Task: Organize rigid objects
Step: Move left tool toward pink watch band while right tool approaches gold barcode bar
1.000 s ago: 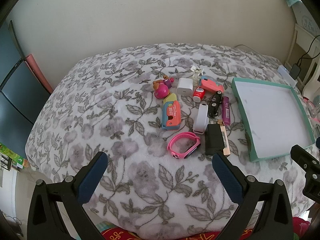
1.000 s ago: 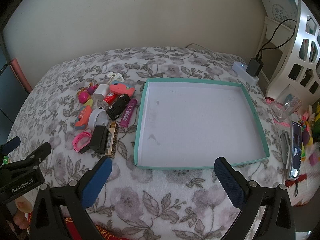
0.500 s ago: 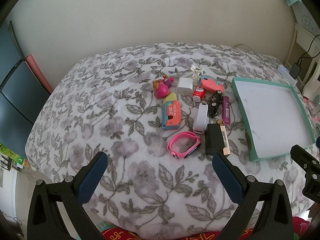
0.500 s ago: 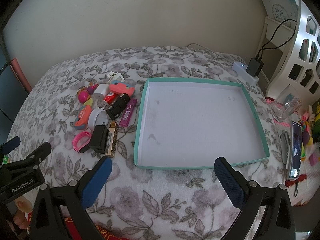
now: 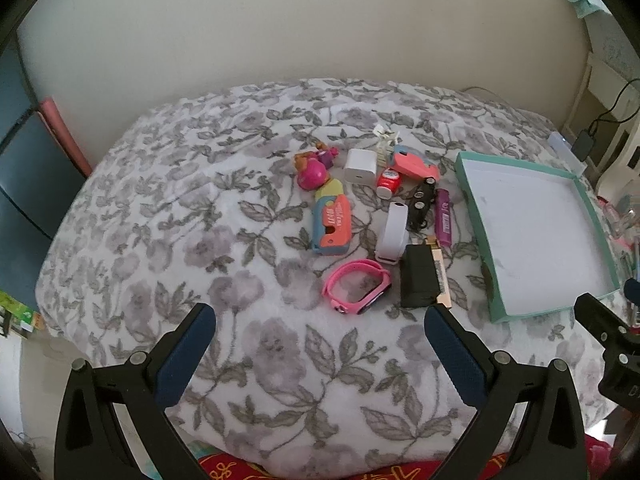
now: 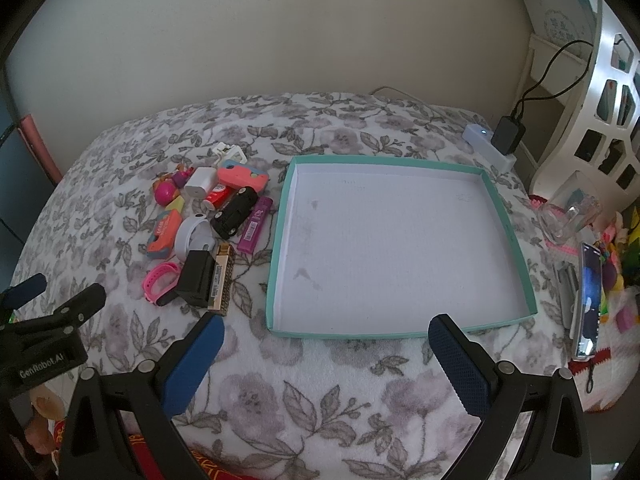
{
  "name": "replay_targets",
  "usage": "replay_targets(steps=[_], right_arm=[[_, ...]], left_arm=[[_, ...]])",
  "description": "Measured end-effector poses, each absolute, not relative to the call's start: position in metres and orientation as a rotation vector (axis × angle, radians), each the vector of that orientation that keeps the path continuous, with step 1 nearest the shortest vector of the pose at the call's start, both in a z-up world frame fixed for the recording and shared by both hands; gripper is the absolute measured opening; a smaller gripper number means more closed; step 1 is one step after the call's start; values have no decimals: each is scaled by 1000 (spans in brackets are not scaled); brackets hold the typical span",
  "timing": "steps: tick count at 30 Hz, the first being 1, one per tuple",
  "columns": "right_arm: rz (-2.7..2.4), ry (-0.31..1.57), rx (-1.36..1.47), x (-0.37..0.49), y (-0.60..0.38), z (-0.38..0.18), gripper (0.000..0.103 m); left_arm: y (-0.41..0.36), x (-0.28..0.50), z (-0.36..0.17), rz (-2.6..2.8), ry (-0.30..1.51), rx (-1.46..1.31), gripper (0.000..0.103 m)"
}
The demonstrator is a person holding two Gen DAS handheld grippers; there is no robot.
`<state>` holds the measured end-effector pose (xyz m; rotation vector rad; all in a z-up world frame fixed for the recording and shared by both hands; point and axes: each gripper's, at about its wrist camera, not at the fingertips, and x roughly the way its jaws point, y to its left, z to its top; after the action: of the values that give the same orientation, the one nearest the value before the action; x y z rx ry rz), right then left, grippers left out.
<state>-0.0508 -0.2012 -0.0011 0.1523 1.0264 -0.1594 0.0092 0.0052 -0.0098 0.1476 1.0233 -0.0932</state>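
Note:
Several small objects lie in a cluster on the floral blanket: a pink watch band [image 5: 357, 286], a black block [image 5: 418, 276], a white band [image 5: 394, 230], an orange-blue toy [image 5: 331, 222], a white charger [image 5: 360, 165], a black toy car [image 5: 421, 204] and a purple lighter [image 5: 443, 216]. The shallow teal box [image 6: 280, 240] lies to their right with a bare white floor. My left gripper [image 5: 320, 324] is open and empty, nearer than the cluster. My right gripper [image 6: 326, 334] is open and empty at the box's near edge.
A white power strip with a black plug [image 6: 494, 142] sits at the bed's far right corner. A clear cup [image 6: 568, 216], a phone [image 6: 588, 300] and clutter lie at the right. The wall stands behind the bed. The left gripper's body [image 6: 44, 336] shows at the lower left in the right wrist view.

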Motion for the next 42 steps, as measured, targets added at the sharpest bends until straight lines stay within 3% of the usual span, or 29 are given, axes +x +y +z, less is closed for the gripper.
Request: replay_targets(steps=[7, 15, 32, 42], right_arm=[[-104, 1015, 145, -19, -191, 16, 103], [-28, 1129, 227, 29, -167, -10, 103], [33, 1321, 238, 58, -139, -78, 62], [50, 1317, 260, 61, -140, -79, 54]], left_arm=[[6, 43, 21, -71, 950, 120, 103], [25, 92, 0, -4, 1137, -45, 103], [28, 104, -77, 12, 1253, -13, 100], [16, 104, -106, -10, 1308, 27, 95]])
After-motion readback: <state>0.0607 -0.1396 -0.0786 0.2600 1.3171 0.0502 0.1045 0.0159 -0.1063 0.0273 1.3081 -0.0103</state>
